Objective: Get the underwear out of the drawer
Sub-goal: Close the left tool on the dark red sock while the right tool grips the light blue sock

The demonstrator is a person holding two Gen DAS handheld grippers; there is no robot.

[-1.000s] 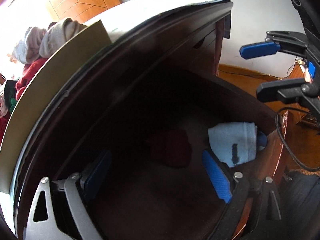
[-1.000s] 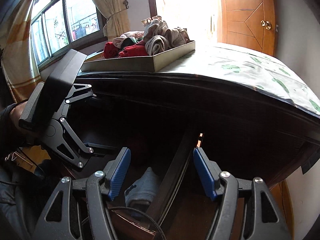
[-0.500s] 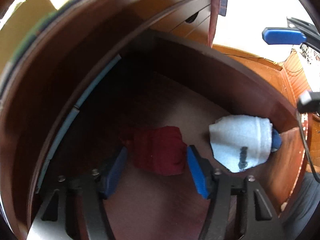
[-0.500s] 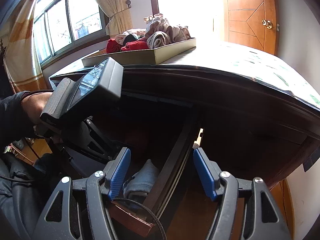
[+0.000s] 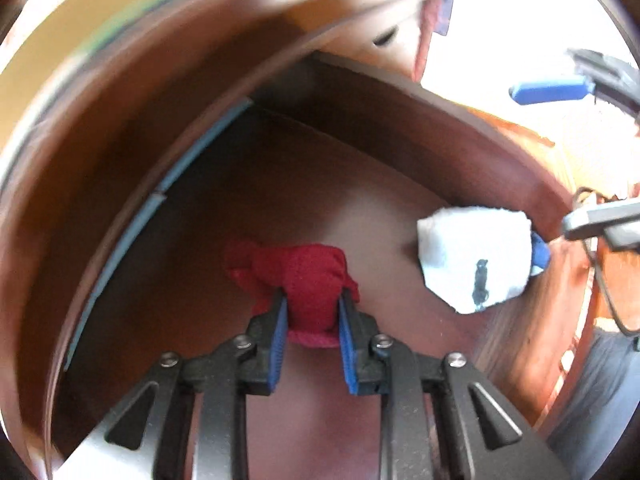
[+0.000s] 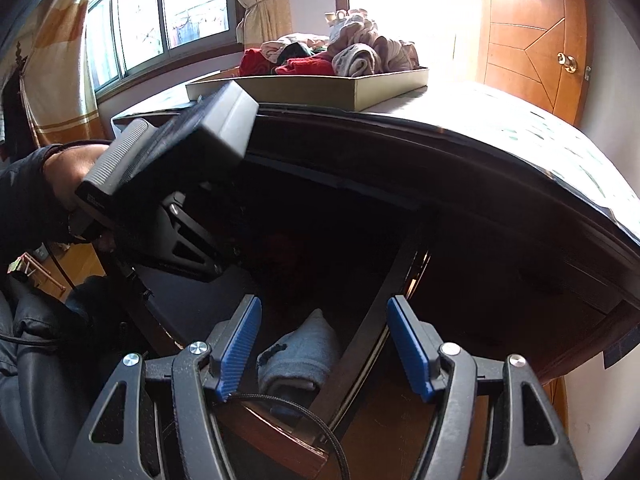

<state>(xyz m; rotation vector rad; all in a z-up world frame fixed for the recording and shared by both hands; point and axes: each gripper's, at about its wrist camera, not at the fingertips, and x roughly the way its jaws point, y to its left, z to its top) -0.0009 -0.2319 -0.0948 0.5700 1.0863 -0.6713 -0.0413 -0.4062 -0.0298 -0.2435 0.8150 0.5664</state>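
Clamped on the red underwear (image 5: 306, 276), the left gripper (image 5: 311, 308) reaches down into the open drawer (image 5: 400, 184); its two blue pads have just been closing and now press the bundle from either side, the cloth bulging up between and beyond the tips. The red piece rests on the drawer's wooden floor, near the middle. Well apart from it, against the drawer's wall toward the right of this view, lies a folded white piece (image 5: 476, 256) with a small dark mark on it, too blurred to read as lettering or a logo. A blue pad of the right gripper (image 5: 552, 90) shows at the upper right, above the drawer's edge.

From the right wrist view, the right gripper (image 6: 324, 344) hangs with its jaws apart and nothing between the pads, over the drawer's front corner. Below the gap lies the same folded pale piece, grey in this light. The left gripper's body enters the dark drawer from the left, held by a hand (image 6: 76, 176) in a dark sleeve; the red piece is only a dim patch there. On the dresser top sits a tray (image 6: 360, 88) piled with clothes. No readable writing appears in either view.
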